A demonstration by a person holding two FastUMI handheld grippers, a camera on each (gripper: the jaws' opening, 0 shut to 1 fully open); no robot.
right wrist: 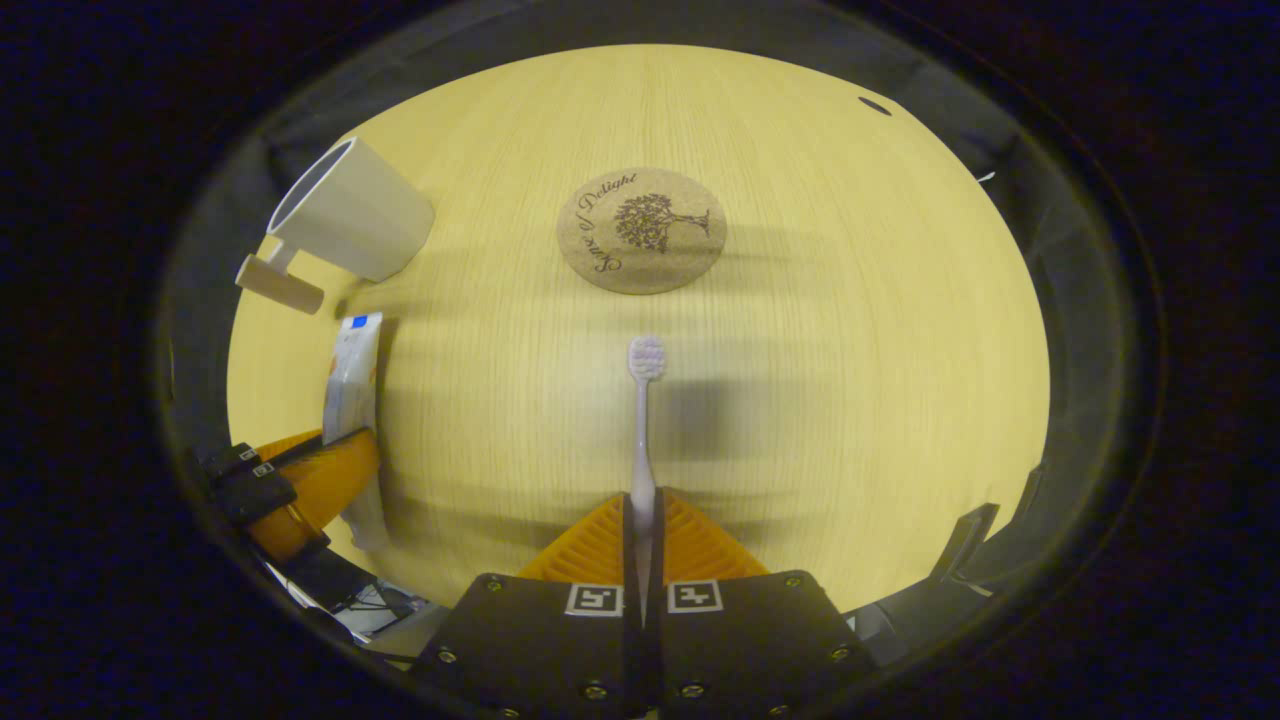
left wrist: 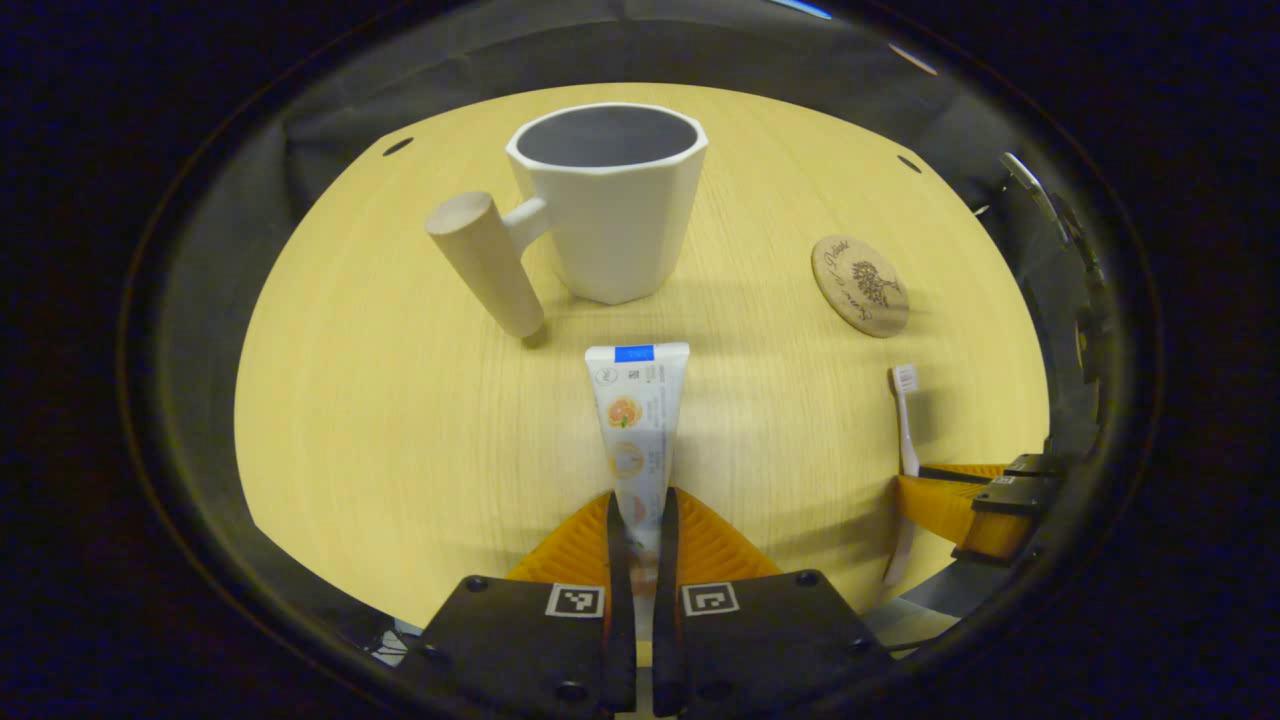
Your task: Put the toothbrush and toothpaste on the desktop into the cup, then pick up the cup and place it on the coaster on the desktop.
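At far left stood the white mug (left wrist: 610, 200), its wooden handle (left wrist: 487, 262) angled leftward. Just near of it, the left gripper (left wrist: 640, 520) had both fingers clamped on the toothpaste tube (left wrist: 638, 420). Farther right lay the cork coaster (left wrist: 860, 285), and near it the right gripper (right wrist: 640, 520) was pinched tight on the toothbrush (right wrist: 643, 430), bristles pointing away. Gripped at its tail end, the soft tube could sag or swing and clip the mug's rim, tipping it.

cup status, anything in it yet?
Looks empty so far. The mug stands upright on the desktop, with the toothpaste tube clamped in the left tongs and the toothbrush in the right tongs.
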